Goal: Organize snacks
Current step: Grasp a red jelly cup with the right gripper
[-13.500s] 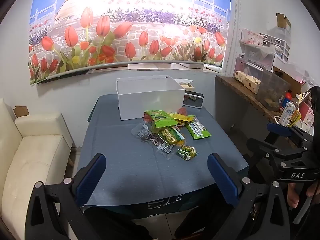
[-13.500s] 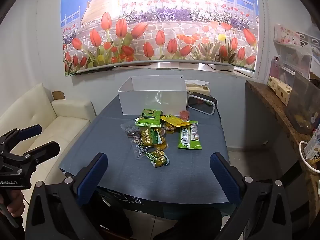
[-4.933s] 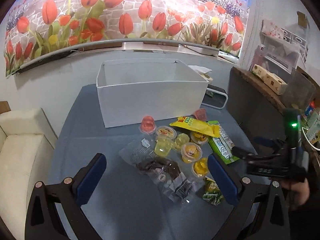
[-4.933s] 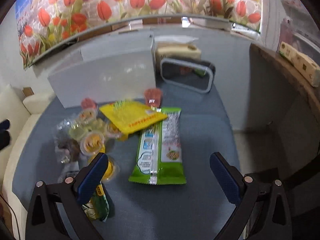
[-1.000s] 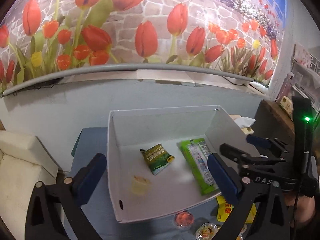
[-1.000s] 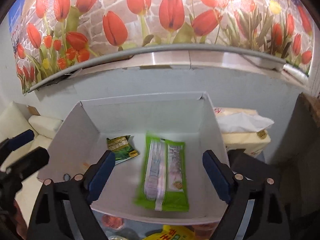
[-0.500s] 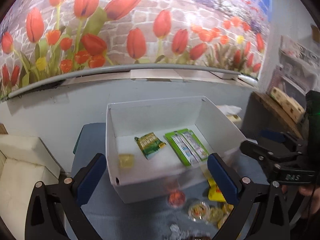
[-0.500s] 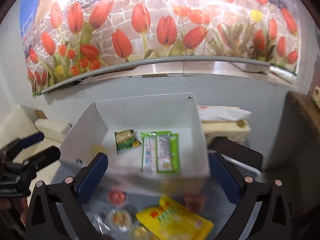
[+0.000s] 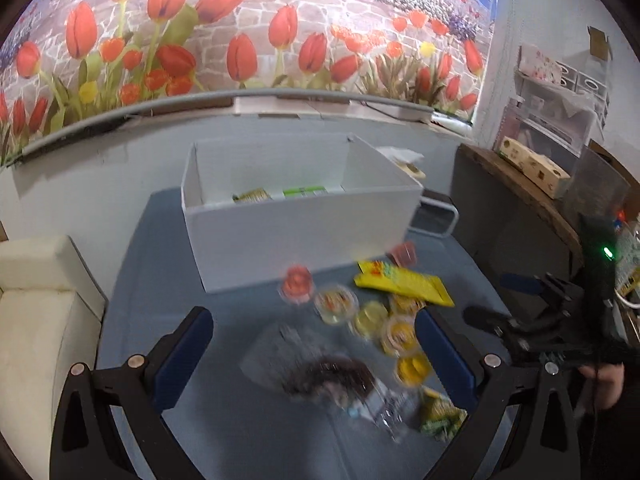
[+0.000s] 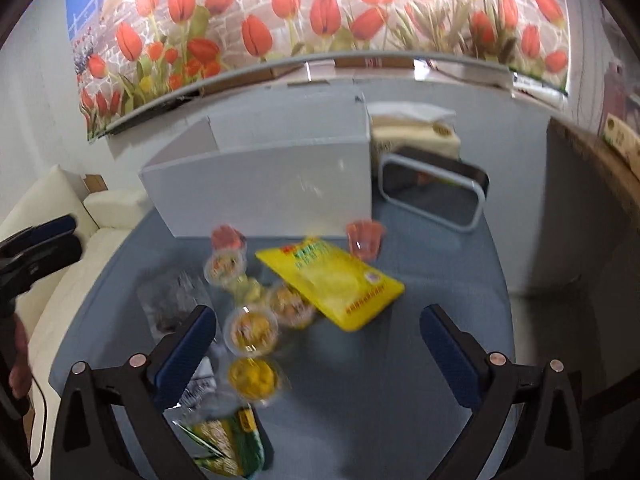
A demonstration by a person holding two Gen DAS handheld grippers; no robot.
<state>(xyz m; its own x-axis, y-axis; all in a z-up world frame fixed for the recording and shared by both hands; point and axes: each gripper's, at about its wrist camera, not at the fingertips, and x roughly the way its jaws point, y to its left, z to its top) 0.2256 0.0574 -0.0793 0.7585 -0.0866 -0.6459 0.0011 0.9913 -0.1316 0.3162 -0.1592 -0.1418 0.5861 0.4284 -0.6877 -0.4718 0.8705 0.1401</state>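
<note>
Through the left wrist camera, a white rectangular cardboard box (image 9: 296, 224) is standing open at the back of a desk draped in a blue-grey cloth (image 9: 160, 280), and only two snacks are showing inside it: a small green foil packet (image 9: 250, 197) and a long green wrapped bar (image 9: 304, 191), so the sorting is looking barely begun. In front of the box a loose heap is waiting: a flat yellow snack pouch (image 9: 404, 283), a red jelly cup (image 9: 297, 283), several clear cups of yellow jelly (image 9: 400, 334), a blurred clear bag of dark sweets (image 9: 320, 372) and a small green-and-yellow packet (image 9: 440, 416). The left gripper (image 9: 312, 352) is hovering over this heap with its jaws spread wide and nothing between them. At the right edge the right gripper (image 9: 496, 300) is showing side-on in a person's hand (image 9: 606, 384). A cream sofa (image 9: 36, 312) is sitting to the left and a cluttered wooden shelf (image 9: 532, 184) to the right. Through the right wrist camera, the right gripper (image 10: 316, 336) is likewise gaping fully open and empty, having just finished widening, with the yellow pouch (image 10: 336, 284) and the jelly cups (image 10: 250, 330) lying just ahead of it. A second red cup (image 10: 364, 238) is standing against the box front (image 10: 272, 188). A grey-framed tablet-like panel (image 10: 432, 192) and a tissue box (image 10: 416, 132) are crowding the box's right side; the box's tall front wall is the main obstacle, as each snack probably needs lifting over it.
</note>
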